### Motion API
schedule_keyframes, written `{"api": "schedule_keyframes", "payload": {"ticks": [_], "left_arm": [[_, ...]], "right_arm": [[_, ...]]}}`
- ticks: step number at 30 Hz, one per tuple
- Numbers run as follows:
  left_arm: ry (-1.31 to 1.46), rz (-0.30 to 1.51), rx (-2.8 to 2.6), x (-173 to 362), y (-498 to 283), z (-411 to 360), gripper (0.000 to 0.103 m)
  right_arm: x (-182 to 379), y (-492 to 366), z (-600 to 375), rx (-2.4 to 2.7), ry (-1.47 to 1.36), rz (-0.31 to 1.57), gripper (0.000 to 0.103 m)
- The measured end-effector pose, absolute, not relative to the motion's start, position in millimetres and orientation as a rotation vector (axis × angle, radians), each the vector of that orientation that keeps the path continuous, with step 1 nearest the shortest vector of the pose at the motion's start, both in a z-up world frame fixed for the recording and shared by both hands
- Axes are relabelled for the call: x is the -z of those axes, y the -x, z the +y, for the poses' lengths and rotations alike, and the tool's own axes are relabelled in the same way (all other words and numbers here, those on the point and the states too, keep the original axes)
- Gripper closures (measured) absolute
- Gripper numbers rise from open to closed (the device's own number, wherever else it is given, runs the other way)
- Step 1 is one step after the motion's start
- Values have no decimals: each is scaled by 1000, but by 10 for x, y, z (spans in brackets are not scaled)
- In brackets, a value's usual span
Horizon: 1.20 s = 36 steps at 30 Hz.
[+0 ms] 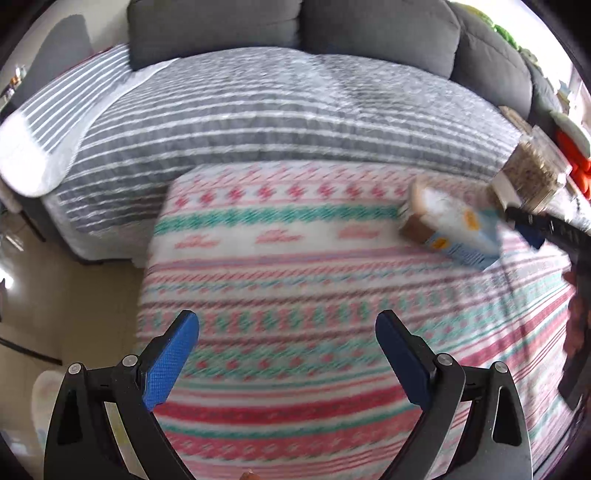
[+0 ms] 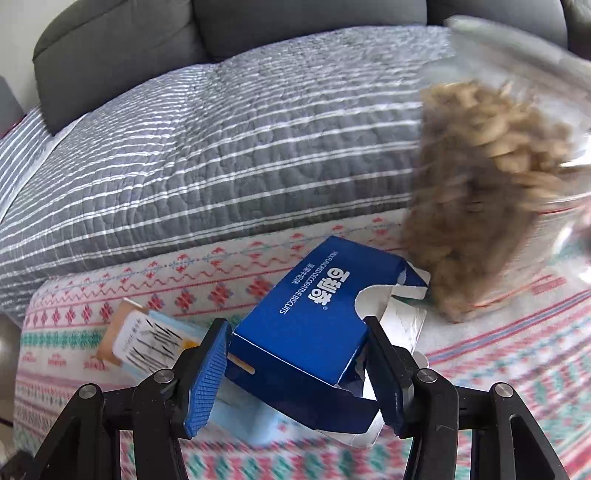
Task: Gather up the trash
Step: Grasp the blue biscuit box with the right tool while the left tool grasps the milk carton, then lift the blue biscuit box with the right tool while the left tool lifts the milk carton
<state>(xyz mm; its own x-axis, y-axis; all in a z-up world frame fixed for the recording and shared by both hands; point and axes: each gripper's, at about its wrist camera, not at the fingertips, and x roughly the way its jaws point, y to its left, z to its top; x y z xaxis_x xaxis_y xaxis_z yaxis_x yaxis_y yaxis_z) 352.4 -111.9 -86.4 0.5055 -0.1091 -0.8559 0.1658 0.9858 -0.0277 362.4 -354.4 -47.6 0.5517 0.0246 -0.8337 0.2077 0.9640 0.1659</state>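
Note:
A dark blue biscuit box (image 2: 303,317), torn open at its far end, lies on the patterned blanket (image 2: 498,369). My right gripper (image 2: 295,328) is shut on it, with a pad pressed against each side. Under and left of it lies a light blue and white carton (image 2: 147,339), which the left wrist view shows at the right (image 1: 454,229). My left gripper (image 1: 288,325) is open above the blanket (image 1: 295,258) with nothing between its fingers. It sits well to the left of and nearer than the carton.
A clear container of brown pieces (image 2: 491,192) stands right behind the blue box, seen also in the left wrist view (image 1: 532,173). A grey striped quilt (image 1: 277,110) covers the sofa, with grey cushions (image 1: 369,33) behind. Bare floor (image 1: 74,295) lies to the left.

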Motion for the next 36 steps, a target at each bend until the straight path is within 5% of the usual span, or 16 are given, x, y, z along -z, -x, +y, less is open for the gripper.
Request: {"api": "schedule_keyframes", "payload": {"ticks": [13,24,34,36], "left_arm": [[212,1079,157,895,-4164,-2030,6],[122,1068,5,982,-4458,-2647,7],[113,1117,85,1041,-3924,-2370,35],[110,1131,131,1032,-3772,-2295,55]], "right_arm": [[191,-2851,-3951,-18,-211,998,46],[411,-2399,-4440,22,-270,1016,46],[304,-2244,-4467,37,-253,1029,46],[237,-2203,-4434,39,-258,1033,46]]}}
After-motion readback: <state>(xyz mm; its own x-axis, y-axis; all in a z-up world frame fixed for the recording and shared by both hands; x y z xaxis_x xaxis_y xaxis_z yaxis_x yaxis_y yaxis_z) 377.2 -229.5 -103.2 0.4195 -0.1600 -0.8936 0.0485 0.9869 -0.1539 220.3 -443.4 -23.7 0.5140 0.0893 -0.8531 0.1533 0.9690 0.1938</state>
